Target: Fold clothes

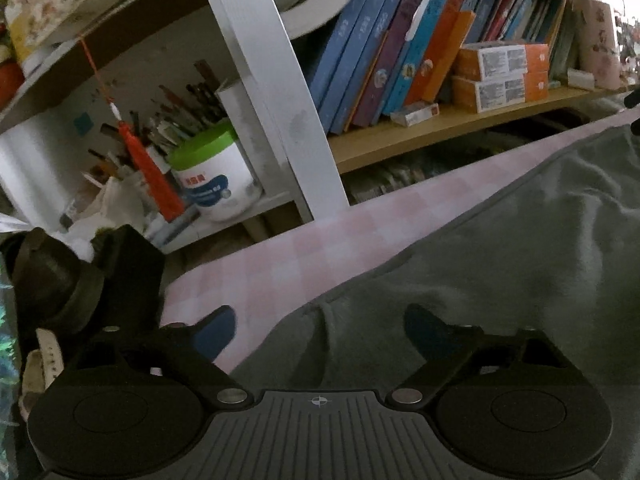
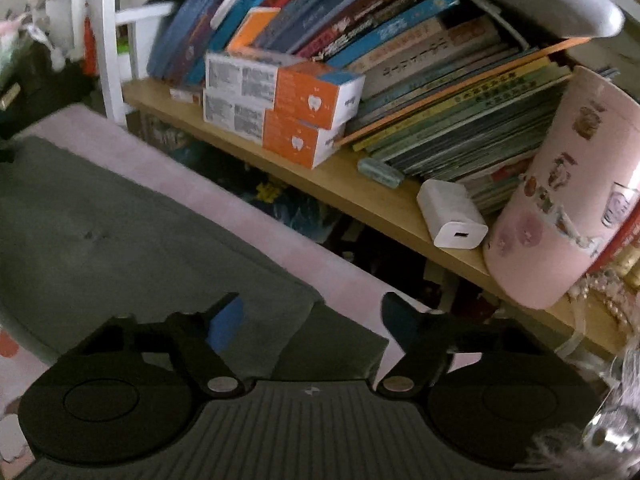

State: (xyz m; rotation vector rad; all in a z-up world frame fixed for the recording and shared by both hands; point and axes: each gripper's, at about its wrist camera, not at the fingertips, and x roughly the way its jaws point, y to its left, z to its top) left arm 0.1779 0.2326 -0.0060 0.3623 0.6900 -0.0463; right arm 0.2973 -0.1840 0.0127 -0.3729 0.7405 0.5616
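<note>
Low in each frame, the left gripper (image 1: pixel 320 328) and right gripper (image 2: pixel 312 320) both stand wide, clamping nothing, over the grey garment (image 1: pixel 480 260) spread on the pink-checked bench (image 1: pixel 280 256); bookshelf (image 2: pixel 380 196) beyond.

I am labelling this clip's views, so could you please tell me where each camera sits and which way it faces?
Left wrist: sits on the left gripper, looks forward and down over the grey garment on the pink checked cloth, toward a green-lidded tub; only its own open fingers show.
Right wrist: sits on the right gripper, looks down at the garment's corner and a white charger; only its own open fingers show.
Shared: the garment, the cloth, the two orange boxes and the row of books.
</note>
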